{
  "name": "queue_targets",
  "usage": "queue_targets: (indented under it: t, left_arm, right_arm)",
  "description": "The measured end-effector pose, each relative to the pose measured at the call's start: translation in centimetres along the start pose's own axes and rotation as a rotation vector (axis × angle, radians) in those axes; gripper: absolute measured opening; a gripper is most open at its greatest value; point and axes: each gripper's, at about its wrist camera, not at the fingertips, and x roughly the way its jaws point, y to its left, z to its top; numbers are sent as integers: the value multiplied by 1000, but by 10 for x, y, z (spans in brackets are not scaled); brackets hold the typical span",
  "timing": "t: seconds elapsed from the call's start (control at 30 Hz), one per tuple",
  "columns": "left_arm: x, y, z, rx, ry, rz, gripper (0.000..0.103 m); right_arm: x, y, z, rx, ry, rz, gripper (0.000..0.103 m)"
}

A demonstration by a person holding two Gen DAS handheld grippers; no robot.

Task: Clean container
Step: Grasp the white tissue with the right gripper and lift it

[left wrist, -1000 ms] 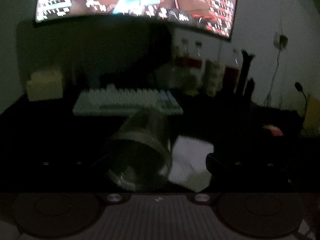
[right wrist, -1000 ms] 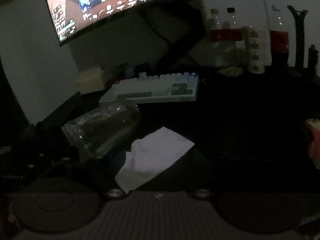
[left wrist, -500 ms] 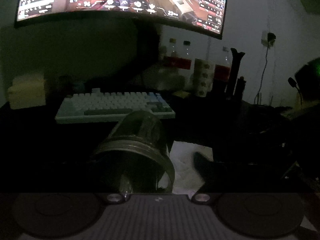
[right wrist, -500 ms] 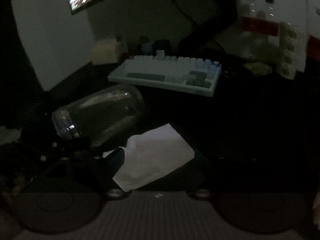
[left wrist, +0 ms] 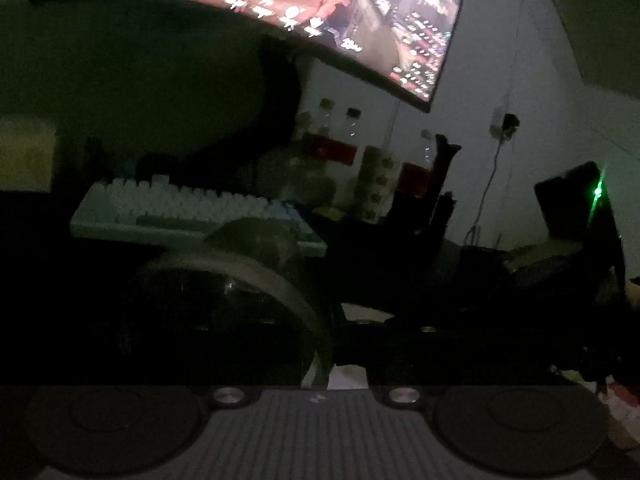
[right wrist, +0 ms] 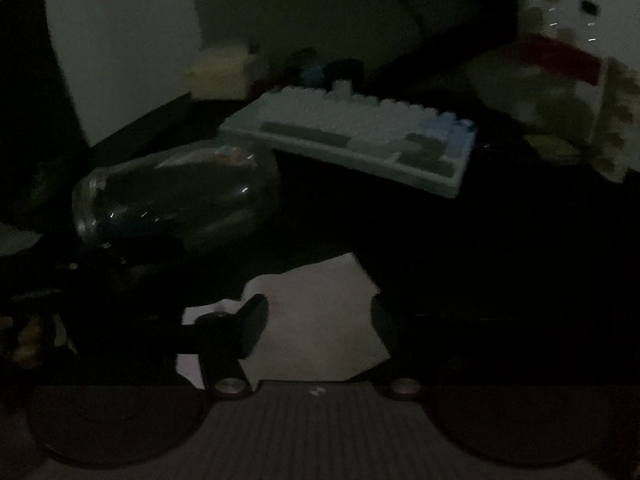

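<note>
The scene is very dark. A clear glass jar (left wrist: 248,248) lies on its side on the black desk, its mouth toward my left gripper (left wrist: 332,344). That gripper is shut on the rim of the jar, and its dark fingers are hard to make out. In the right wrist view the jar (right wrist: 180,200) lies at the left. A white tissue (right wrist: 328,280) lies flat beside it. My right gripper (right wrist: 316,320) hangs low over the tissue. Its jaws are opening, one finger (right wrist: 248,328) on each side, and the pads do not press on the sheet.
A pale keyboard (right wrist: 360,140) sits behind the jar. A lit curved monitor (left wrist: 320,8) hangs above it. Bottles with red labels (left wrist: 340,148) and a patterned cup stack stand at the back right. A yellowish box (left wrist: 24,156) is at the back left.
My left gripper came down to the jar's mouth and shut on its rim. My right gripper moved in and tilted down until the tissue lay between its fingers.
</note>
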Motion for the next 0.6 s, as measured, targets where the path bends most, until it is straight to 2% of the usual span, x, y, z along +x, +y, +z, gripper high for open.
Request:
queue_targets:
  t: [0.07, 0.13, 0.17, 0.23, 0.33, 0.37, 0.5, 0.6]
  left_arm:
    - [0, 4, -2, -3, -5, -6, 11]
    - [1, 7, -3, -8, 7, -7, 11]
    - [2, 8, -4, -10, 13, -6, 11]
    - [4, 13, -8, -24, 36, 10, 13]
    - [4, 20, -12, -38, 36, -5, 16]
    - [4, 20, -12, -39, 37, -4, 16]
    - [4, 21, -14, -31, 37, -3, 17]
    - [4, 20, -16, -12, 26, 2, 15]
  right_arm:
    - [6, 2, 1, -17, 4, -10, 94]
    - [13, 4, 0, -43, 32, 5, 91]
    - [16, 6, -1, -62, 45, 16, 77]
    - [18, 12, -6, -115, 22, 12, 69]
    - [15, 14, -9, -124, -7, 18, 37]
    - [15, 13, -10, -116, -14, 7, 11]
    - [12, 8, -9, -70, -27, -52, 7]
    - [-5, 4, 1, -45, -101, -83, 7]
